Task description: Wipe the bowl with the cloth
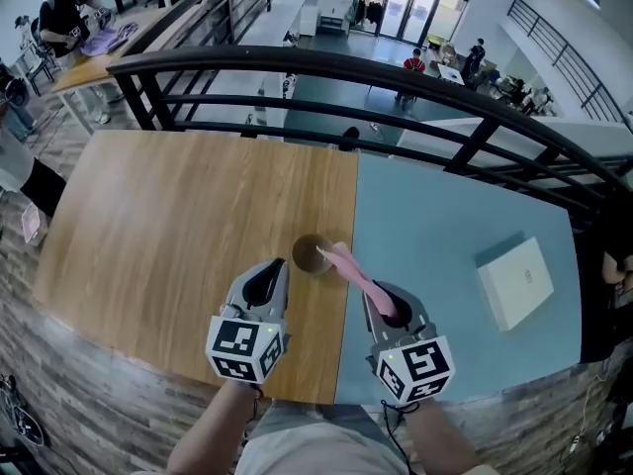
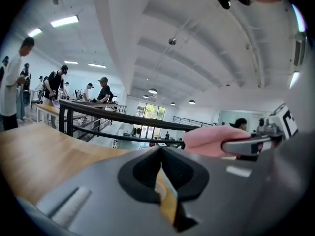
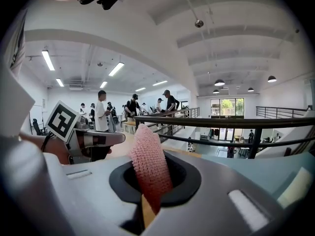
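Observation:
A small brown bowl (image 1: 310,255) stands on the wooden half of the table (image 1: 168,236), close to the seam with the blue half. My left gripper (image 1: 281,265) reaches its left rim and is shut; in the left gripper view a thin tan strip of the bowl (image 2: 165,191) sits pinched between the jaws. My right gripper (image 1: 381,300) is shut on a pink cloth (image 1: 356,275), whose free end lies over the bowl's right rim. In the right gripper view the cloth (image 3: 150,173) stands up from the jaws as a knitted roll.
A white flat box (image 1: 514,283) lies on the blue half (image 1: 445,216) to the right. A black railing (image 1: 396,72) curves along the table's far edge, with a drop to a lower floor beyond. The near table edge is just behind both grippers.

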A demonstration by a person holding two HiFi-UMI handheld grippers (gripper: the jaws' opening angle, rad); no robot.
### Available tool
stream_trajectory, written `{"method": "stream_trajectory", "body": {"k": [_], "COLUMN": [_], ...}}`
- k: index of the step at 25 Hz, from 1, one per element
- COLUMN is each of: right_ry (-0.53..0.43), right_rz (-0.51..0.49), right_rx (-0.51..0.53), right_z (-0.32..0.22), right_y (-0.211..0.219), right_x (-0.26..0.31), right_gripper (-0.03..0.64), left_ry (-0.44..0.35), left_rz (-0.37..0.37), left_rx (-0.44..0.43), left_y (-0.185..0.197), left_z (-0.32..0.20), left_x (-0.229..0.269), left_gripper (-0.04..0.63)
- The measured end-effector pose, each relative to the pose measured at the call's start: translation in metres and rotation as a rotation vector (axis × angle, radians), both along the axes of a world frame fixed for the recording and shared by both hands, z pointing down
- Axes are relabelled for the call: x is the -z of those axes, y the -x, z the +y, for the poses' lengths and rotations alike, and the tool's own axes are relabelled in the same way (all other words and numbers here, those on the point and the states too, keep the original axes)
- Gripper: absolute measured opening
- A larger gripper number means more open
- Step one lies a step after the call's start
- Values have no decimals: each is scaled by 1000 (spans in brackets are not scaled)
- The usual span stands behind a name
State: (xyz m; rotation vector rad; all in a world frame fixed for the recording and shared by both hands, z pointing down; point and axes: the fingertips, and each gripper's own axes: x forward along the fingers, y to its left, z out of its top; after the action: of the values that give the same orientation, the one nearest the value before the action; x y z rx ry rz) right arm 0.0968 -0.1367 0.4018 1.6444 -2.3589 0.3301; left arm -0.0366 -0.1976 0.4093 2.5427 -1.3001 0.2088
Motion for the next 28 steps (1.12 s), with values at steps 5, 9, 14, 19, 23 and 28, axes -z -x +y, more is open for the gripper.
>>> {"method": "stream_trajectory", "body": {"k": [5,9,14,19,23,28], "right_ry": [-60,-135,-251,-306,-301,-285], "right_rz": [-11,-33,-53,-49,-27,-27], "right_rx": [17,39,60,73,83,93], "right_z": [12,23,39,55,69,80], "right_y": [6,12,17,17,17,28], "right_x": [38,83,140,165,160,139], "right_gripper": [11,12,12,11,11,11], "left_ry": [-88,-167,-308,-379,-388,-349], "left_rz": [-38,19,-5,-51,-79,-81], "left_rx": [-4,28,43,41,57,76], "left_y": [6,16,20,12,11,12], "left_z": [18,31,45,64,78,90], "left_x": [34,73,126,152,151,138], "left_gripper": [2,2,2,2,2,2]}}
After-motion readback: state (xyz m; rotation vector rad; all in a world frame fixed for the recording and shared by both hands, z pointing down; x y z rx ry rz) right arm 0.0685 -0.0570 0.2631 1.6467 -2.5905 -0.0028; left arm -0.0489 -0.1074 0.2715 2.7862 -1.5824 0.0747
